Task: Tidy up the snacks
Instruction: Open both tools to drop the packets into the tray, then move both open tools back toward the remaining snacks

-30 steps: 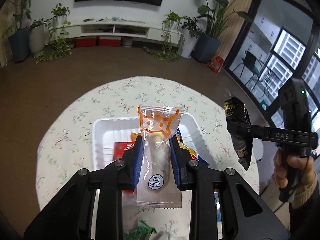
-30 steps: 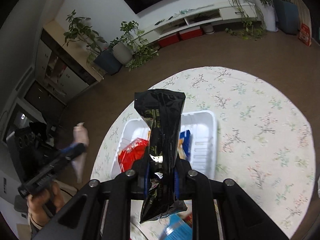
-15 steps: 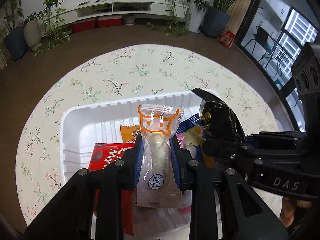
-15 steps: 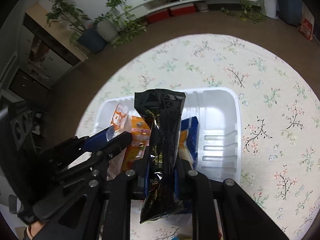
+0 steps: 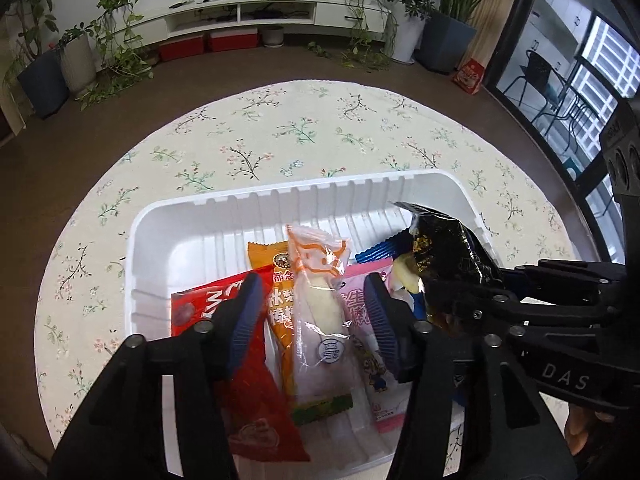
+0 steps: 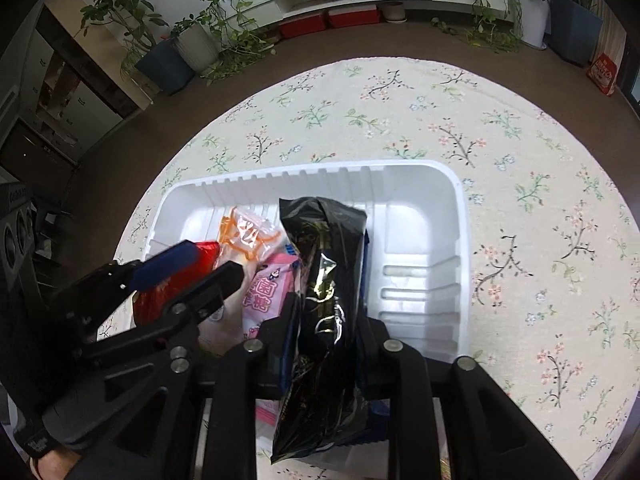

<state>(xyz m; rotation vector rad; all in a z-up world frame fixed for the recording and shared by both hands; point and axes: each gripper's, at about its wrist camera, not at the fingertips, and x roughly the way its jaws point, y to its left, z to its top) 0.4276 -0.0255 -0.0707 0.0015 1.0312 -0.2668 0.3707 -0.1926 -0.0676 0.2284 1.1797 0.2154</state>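
A white tray [image 5: 280, 204] sits on the round floral table and holds several snack packets. My left gripper [image 5: 314, 312] is open over the tray, its fingers apart on either side of a clear packet with an orange cat print [image 5: 320, 300], which lies on the pile. My right gripper [image 6: 326, 320] is shut on a black packet [image 6: 326, 276] and holds it upright just above the tray's middle. The black packet [image 5: 448, 260] and the right gripper show at the right in the left wrist view. The clear packet [image 6: 248, 240] shows beside the left gripper's fingers [image 6: 172, 264].
In the tray lie a red packet [image 5: 248, 380], an orange packet [image 5: 276, 280], a pink packet [image 5: 368, 340] and a blue one [image 5: 376, 252]. The tray's right part [image 6: 416, 264] is bare. The floral tablecloth [image 6: 520, 240] surrounds the tray. Plants and a TV shelf stand across the room.
My left gripper has opened and let go of the clear cat packet, which now lies in the tray. Both grippers have come lower over the tray; the right still holds the black packet.
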